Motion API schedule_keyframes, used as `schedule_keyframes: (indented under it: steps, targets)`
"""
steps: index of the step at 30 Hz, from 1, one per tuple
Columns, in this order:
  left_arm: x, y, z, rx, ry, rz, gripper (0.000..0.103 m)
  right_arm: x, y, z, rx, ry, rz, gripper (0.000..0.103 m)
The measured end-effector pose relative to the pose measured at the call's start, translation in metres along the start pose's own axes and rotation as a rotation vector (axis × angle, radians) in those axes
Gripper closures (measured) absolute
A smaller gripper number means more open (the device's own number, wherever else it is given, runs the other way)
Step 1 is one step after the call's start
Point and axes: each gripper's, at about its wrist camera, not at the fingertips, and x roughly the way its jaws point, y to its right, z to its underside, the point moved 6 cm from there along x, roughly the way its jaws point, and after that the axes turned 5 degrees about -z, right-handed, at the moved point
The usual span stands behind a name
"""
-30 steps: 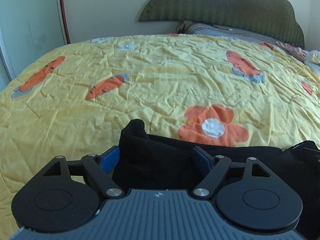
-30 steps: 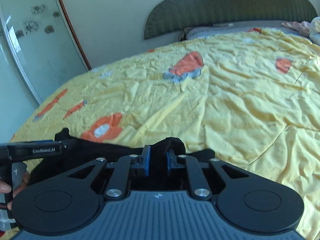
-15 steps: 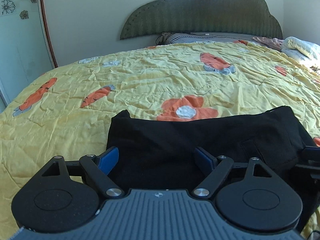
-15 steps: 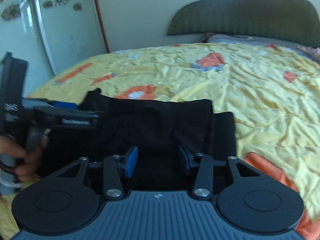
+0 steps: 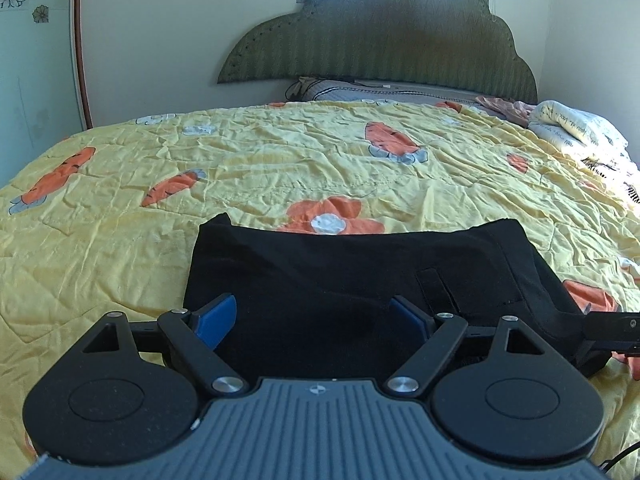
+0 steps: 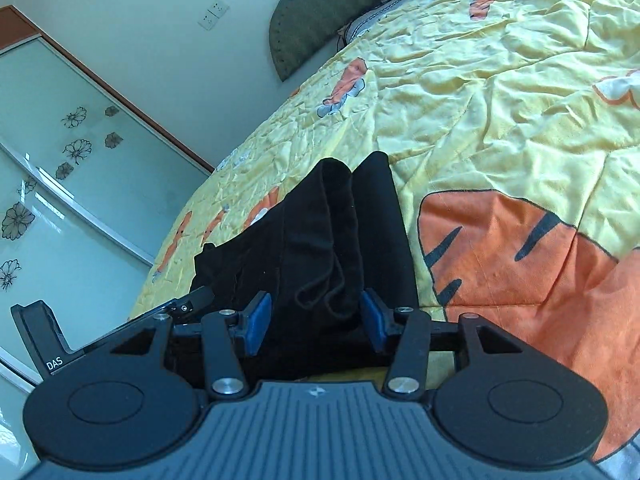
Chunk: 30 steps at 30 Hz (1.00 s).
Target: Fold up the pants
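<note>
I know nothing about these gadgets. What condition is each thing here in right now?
Black pants: folded into a flat rectangle, lying on the bed.
Left tool: open, blue pads wide apart over the pants.
Right tool: open, a bunched fold of pants between its pads.
Yellow quilt: spread over the bed, wrinkled.
White blanket: crumpled near the headboard.

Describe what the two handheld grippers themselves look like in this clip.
Both match: the left gripper and right gripper have blue finger pads on black linkage arms with silver pivot screws, two round black discs, and a ribbed grey body with a small logo. White "DAS" lettering marks the left one.
</note>
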Motion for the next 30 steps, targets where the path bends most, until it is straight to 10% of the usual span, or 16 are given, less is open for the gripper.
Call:
schedule_keyframes:
  steps: [12,24,26,30]
  targets:
    - [0.008,0.009,0.01,-0.004,-0.049,0.034,0.017,0.001,-0.012,0.007,0.054,-0.052,-0.145,0.035]
    - [0.005,0.042,0.015,0.041,-0.083,0.129,0.012,0.067,-0.02,-0.026,-0.07,-0.018,-0.056,0.031]
    - [0.007,0.04,0.014,0.029,-0.088,0.115,0.011,0.07,-0.025,-0.027,-0.11,-0.035,-0.058,0.035]
    - [0.007,0.039,0.014,0.033,-0.086,0.101,0.008,0.072,-0.027,-0.026,-0.219,-0.052,-0.004,0.076]
